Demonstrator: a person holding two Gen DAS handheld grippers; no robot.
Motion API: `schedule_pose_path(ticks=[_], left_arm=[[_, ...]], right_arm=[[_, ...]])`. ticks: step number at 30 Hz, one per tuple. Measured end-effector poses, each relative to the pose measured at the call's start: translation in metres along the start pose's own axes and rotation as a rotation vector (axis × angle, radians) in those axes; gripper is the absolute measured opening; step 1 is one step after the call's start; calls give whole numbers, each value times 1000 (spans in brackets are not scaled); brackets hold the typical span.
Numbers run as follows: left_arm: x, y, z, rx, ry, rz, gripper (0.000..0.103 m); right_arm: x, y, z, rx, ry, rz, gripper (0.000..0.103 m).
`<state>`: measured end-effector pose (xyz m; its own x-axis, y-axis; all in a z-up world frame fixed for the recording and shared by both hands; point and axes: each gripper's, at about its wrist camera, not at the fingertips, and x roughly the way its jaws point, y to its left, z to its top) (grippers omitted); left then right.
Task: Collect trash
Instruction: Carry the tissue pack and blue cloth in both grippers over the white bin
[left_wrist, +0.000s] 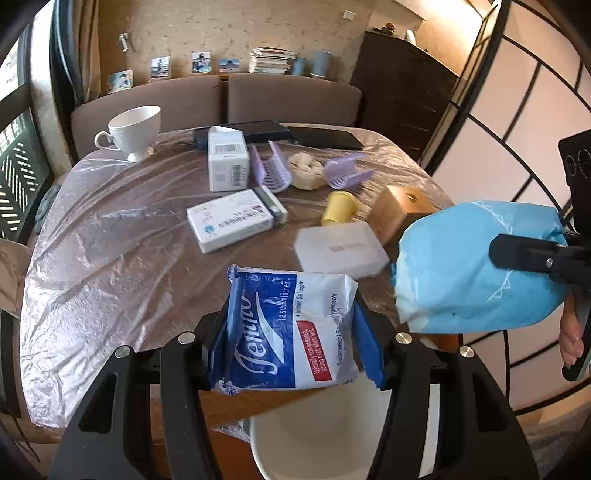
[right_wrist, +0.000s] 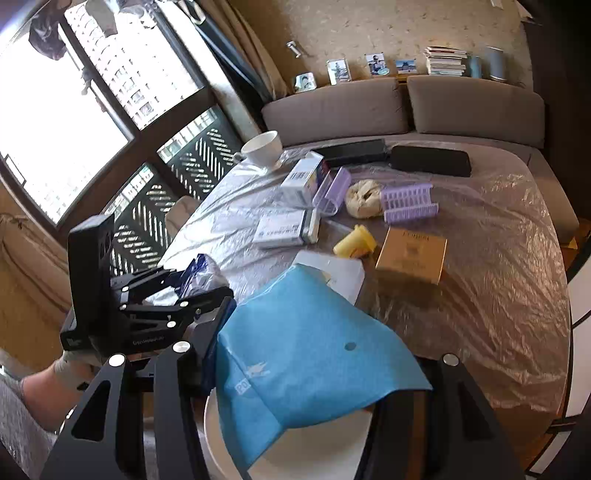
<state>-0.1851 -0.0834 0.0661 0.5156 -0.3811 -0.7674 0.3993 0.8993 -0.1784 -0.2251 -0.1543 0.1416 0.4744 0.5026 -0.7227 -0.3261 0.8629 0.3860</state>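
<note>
From the left wrist view, the left gripper (left_wrist: 291, 328) is clamping the tissue pack (left_wrist: 288, 332) across its width, the pack's long axis pointing away toward the table (left_wrist: 110, 229), and it is hanging directly over the white bin (left_wrist: 325, 432) below. From the right wrist view, the right gripper (right_wrist: 295, 373) is pinching the blue wrapper (right_wrist: 306, 343), which is draping over the same white bin (right_wrist: 295, 450); both pieces probably only need releasing downward.
</note>
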Motion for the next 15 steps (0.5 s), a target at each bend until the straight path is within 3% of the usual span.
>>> schedule_pose_path(ticks=[15], left_arm=[[-7,-33,-37,69,91,-80,58]], right_arm=[[-10,-3,-52,22,112,8,52]])
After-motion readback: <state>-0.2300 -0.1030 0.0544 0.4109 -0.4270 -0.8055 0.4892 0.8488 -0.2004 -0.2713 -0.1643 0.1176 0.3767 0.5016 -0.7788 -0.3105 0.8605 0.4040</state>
